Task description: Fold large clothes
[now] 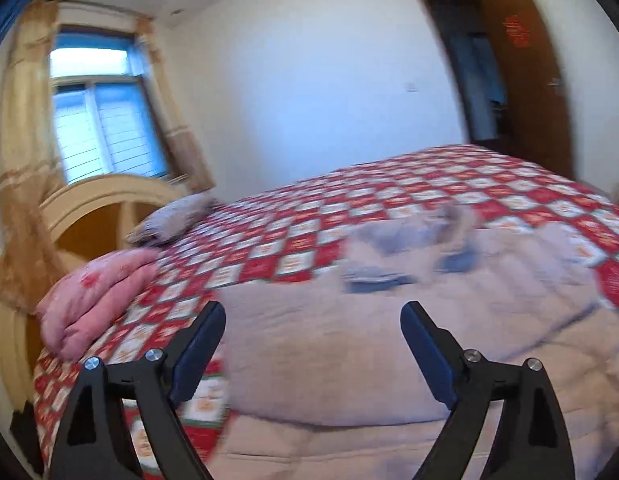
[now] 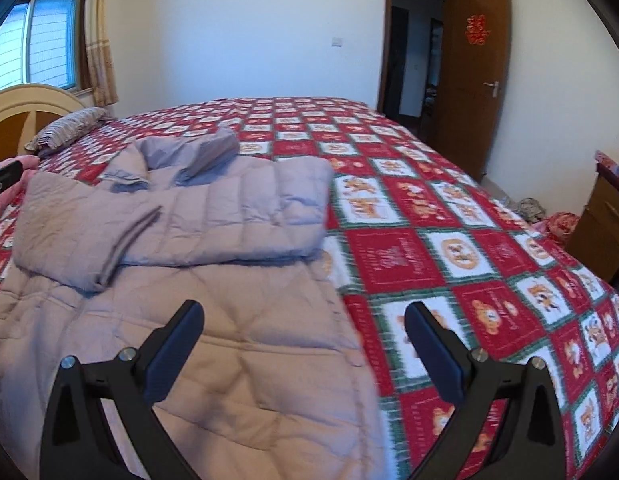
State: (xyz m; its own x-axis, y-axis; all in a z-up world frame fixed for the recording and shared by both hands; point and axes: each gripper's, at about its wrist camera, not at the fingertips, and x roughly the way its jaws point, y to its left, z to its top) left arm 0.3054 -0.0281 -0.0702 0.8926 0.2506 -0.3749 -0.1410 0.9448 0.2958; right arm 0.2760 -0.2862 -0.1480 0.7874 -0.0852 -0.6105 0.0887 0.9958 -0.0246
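A large pale lilac quilted down coat [image 2: 213, 288] lies on the bed, its sleeves and upper part folded over the body, collar [image 2: 189, 156] toward the far side. It also shows blurred in the left wrist view [image 1: 349, 344]. My left gripper [image 1: 313, 320] is open and empty above the coat's near left part. My right gripper [image 2: 305, 320] is open and empty above the coat's right edge, over the bedspread. A bit of the left gripper shows at the left edge of the right wrist view [image 2: 1, 184].
The bed has a red, white and green checked bedspread [image 2: 449, 248]. A folded pink quilt [image 1: 97, 300] and a grey striped pillow [image 2: 69, 128] lie by the wooden headboard [image 2: 25, 108]. A nightstand [image 2: 601, 224] stands right. An open brown door [image 2: 473, 80] is behind.
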